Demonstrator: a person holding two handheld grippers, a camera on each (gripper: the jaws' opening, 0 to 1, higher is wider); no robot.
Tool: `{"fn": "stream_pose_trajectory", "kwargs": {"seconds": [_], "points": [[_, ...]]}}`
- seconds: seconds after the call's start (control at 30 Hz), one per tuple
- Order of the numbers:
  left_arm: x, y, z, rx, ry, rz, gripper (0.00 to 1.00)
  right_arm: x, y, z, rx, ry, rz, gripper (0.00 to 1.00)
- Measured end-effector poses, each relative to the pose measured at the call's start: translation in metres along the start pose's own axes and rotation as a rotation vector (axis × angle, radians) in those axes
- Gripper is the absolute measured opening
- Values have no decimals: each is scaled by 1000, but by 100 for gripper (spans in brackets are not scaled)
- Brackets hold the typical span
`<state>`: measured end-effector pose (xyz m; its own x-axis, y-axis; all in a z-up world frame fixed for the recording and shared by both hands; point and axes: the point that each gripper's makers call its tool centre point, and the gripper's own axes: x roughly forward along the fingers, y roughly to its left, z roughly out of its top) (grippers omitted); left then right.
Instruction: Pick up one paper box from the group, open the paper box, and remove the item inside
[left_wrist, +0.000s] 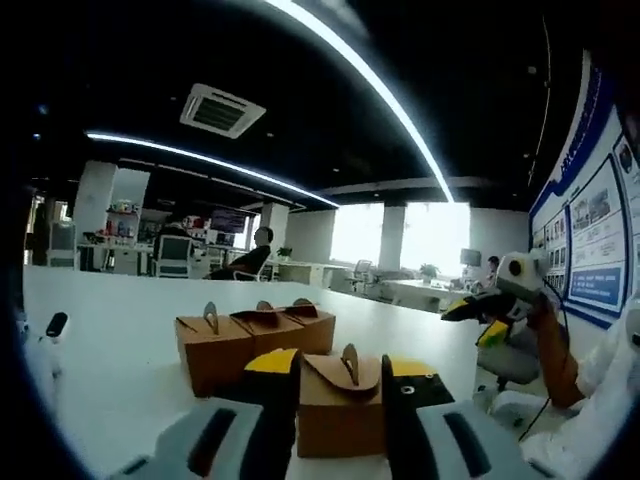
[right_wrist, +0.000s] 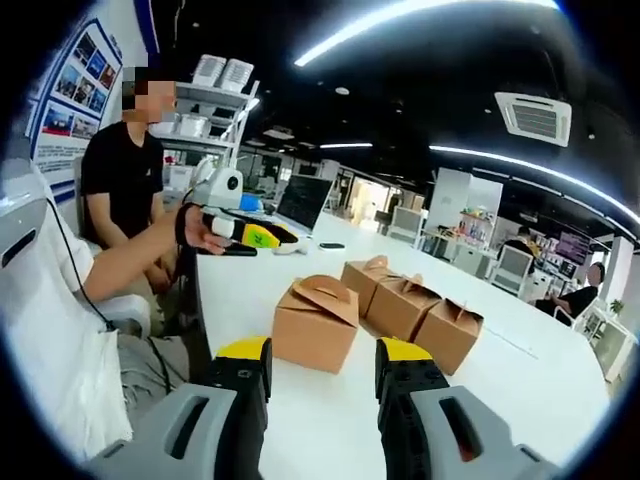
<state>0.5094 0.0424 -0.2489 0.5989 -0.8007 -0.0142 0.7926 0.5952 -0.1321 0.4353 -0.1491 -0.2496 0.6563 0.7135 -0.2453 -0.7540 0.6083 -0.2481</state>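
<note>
Right gripper view: laptop (right_wrist: 303, 203) behind paper boxes (right_wrist: 397, 306).

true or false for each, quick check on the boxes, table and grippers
1. Four brown paper boxes stand on the white table. True.
2. The nearest box has its lid open. False: its handle flaps are closed.
3. The right gripper clamps a box. False: its jaws are open, short of the nearest box.
4. The other three boxes stand in a touching row. True.
5. The left gripper has its jaws open on either side of the nearest box. True.
</note>
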Motion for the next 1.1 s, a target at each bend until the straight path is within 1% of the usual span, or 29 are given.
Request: {"fn": "stream_pose_trajectory", "kwargs": {"seconds": [0.03,0.1,0.17,0.2,0.27,0.33,0.4,0.47,0.57,0.63,0.7,0.73,0.77,0.87,1.0,1.1], "points": [[-3,3,-1,-8,-11,-3,37,1,1,0,3,0,5,42],[-9,7,-1,-52,-41,-8,38,4,3,-1,8,0,11,42],[-13,11,-5,-61,-50,-18,38,8,5,-3,12,5,21,42],[-12,14,-5,-75,-40,-11,38,9,6,-3,15,7,26,42],[-13,14,-6,-66,-35,-4,38,10,10,-2,12,6,37,42],[-12,12,-6,-60,-35,-16,39,9,13,-1,9,1,50,42],[-10,11,-7,-58,-33,-18,45,9,13,0,18,-8,56,42],[-7,13,-9,-57,-31,-15,48,9,12,1,20,-11,56,42],[-3,9,-15,-46,-4,-34,48,10,12,1,23,-10,52,42],[-1,9,-22,-17,28,-29,48,10,14,0,24,-9,58,42],[1,11,-28,0,55,-7,48,11,18,-2,25,-6,70,42],[1,20,-32,15,73,43,48,12,19,-3,22,-2,74,42],[2,22,-34,31,82,53,47,13,19,-3,20,0,76,42],[4,20,-39,29,97,39,47,14,19,-3,25,-4,80,42],[9,19,-42,17,94,28,47,19,19,-9,37,7,82,42],[14,15,-51,10,113,11,47,24,23,-13,42,22,92,42]]}}
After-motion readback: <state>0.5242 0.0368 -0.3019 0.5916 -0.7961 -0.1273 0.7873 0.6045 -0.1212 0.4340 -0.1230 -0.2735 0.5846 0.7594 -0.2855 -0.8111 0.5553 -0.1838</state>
